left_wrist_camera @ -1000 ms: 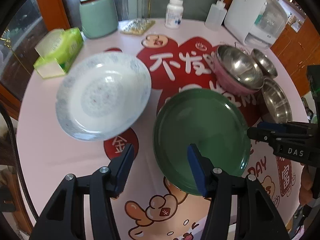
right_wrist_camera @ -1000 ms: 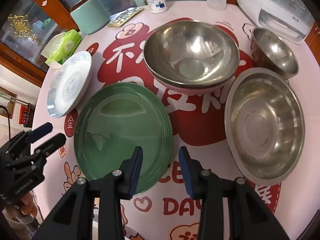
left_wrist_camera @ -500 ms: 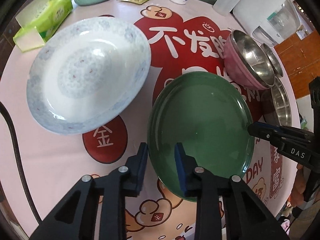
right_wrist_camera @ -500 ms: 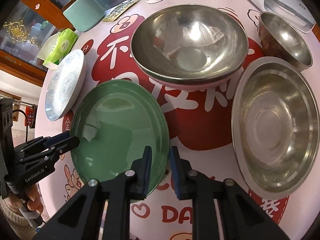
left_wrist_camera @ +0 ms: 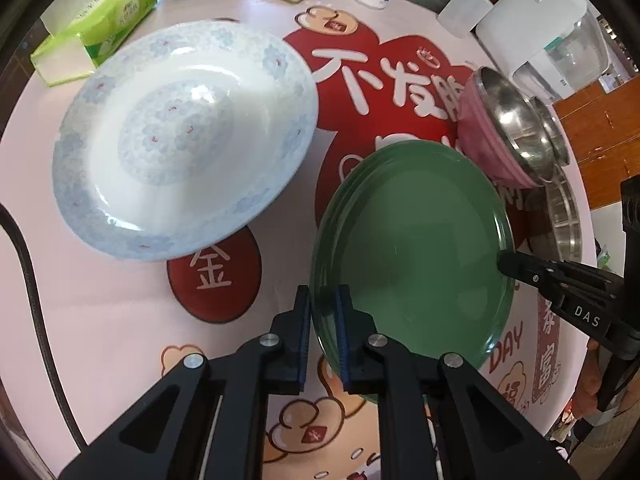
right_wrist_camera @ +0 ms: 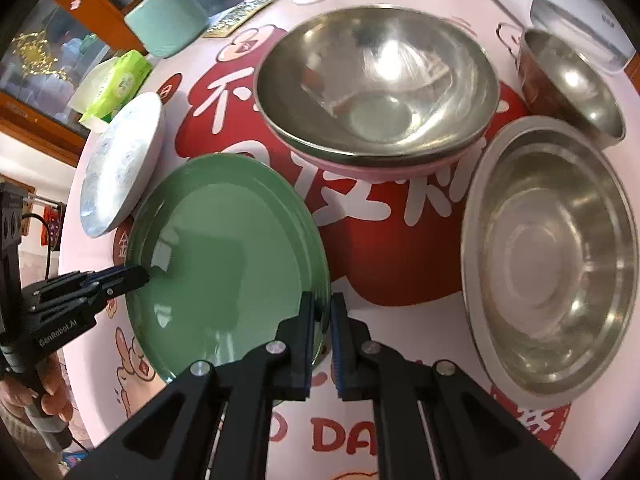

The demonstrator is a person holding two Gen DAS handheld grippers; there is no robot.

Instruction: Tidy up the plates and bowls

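Pink and red, the tabletop [left_wrist_camera: 120,300] carried everything. Near its middle lay the green plate [left_wrist_camera: 412,248], beside the white plate [left_wrist_camera: 180,140] and a steel bowl [right_wrist_camera: 376,80] nested in a pink one. The left gripper [left_wrist_camera: 323,320] and right gripper [right_wrist_camera: 321,328] had their fingers closed on opposite rims of the green plate.

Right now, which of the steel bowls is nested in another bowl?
The big steel bowl at the back middle: it sits inside a pink bowl. The wide shallow bowl and the small steel bowl rest directly on the tablecloth.
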